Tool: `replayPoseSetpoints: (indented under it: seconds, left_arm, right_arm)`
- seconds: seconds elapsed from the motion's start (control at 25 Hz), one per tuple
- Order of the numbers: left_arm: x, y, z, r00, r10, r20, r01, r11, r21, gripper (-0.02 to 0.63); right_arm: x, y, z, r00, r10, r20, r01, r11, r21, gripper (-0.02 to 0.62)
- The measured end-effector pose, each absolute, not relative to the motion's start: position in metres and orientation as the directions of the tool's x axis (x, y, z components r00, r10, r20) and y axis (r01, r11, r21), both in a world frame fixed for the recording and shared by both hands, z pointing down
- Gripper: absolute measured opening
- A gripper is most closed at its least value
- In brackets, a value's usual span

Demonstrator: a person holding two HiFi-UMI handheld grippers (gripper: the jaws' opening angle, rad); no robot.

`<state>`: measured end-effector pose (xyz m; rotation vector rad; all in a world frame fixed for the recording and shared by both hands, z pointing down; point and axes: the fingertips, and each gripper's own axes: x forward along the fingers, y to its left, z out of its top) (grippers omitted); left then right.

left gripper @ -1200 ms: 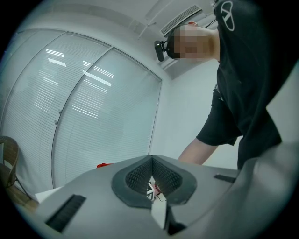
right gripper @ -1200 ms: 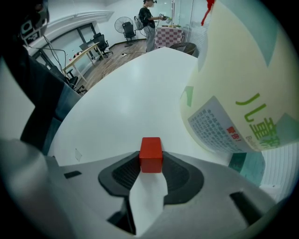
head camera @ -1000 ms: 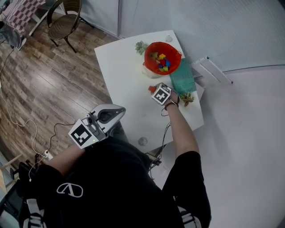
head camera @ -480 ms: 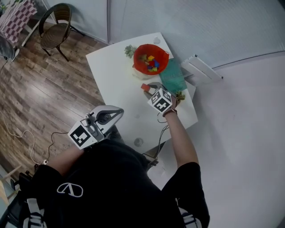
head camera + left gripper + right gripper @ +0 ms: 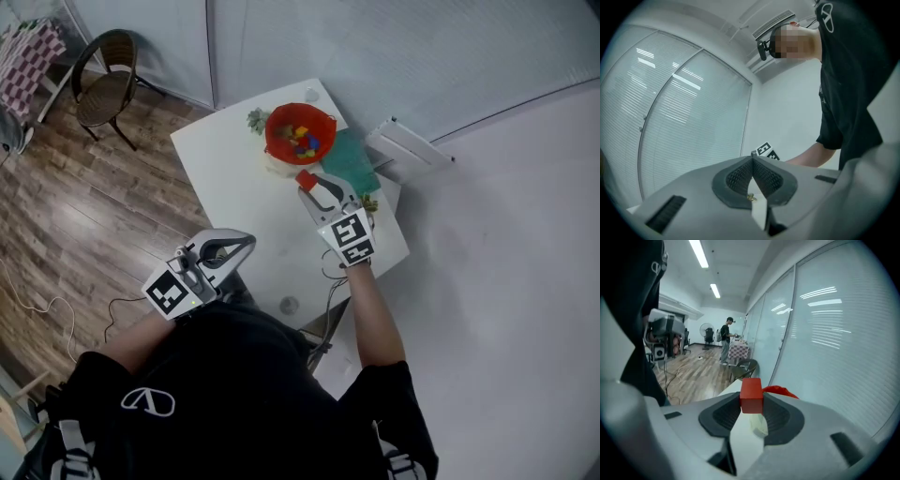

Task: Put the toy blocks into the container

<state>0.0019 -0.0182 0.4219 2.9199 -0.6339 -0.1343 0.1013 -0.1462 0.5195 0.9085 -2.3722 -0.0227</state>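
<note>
A red bowl (image 5: pixel 298 134) holding several coloured toy blocks stands at the far end of the white table (image 5: pixel 234 183). My right gripper (image 5: pixel 307 186) is shut on a red block (image 5: pixel 306 178) and holds it just short of the bowl's near rim. In the right gripper view the red block (image 5: pixel 751 395) is pinched between the dark pads, with the bowl's red rim (image 5: pixel 782 391) right behind it. My left gripper (image 5: pixel 246 241) hangs off the table's near left corner, shut and empty; the left gripper view shows its jaws (image 5: pixel 752 160) meeting, pointed up at the wall.
A green mat (image 5: pixel 356 171) lies right of the bowl, with a small plant (image 5: pixel 368 202) at its near end and another plant (image 5: pixel 254 119) left of the bowl. A chair (image 5: pixel 101 86) stands on the wood floor at far left. A white glass wall runs behind the table.
My right gripper has carried the red block away from the table's middle toward the bowl. The head view has shifted. The left gripper has barely moved.
</note>
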Motion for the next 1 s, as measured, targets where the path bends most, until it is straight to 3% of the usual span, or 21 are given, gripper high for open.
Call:
replayPoseSetpoints:
  seconds: [0.6,1.0]
  left_arm:
    - [0.018,-0.027,0.403,0.919,-0.383,-0.092,-0.372,-0.921,0.12,0.005]
    - [0.028,-0.03,0.401,0.925,-0.367,-0.098,-0.355,-0.927,0.121,0.005]
  right_arm:
    - [0.121,-0.104,0.355,-0.592,-0.806,-0.025,-0.788,0.573,0.225,0.143]
    - [0.141,-0.074,0.337,-0.51,-0.84,-0.185,-0.86,0.493,0.133,0.143]
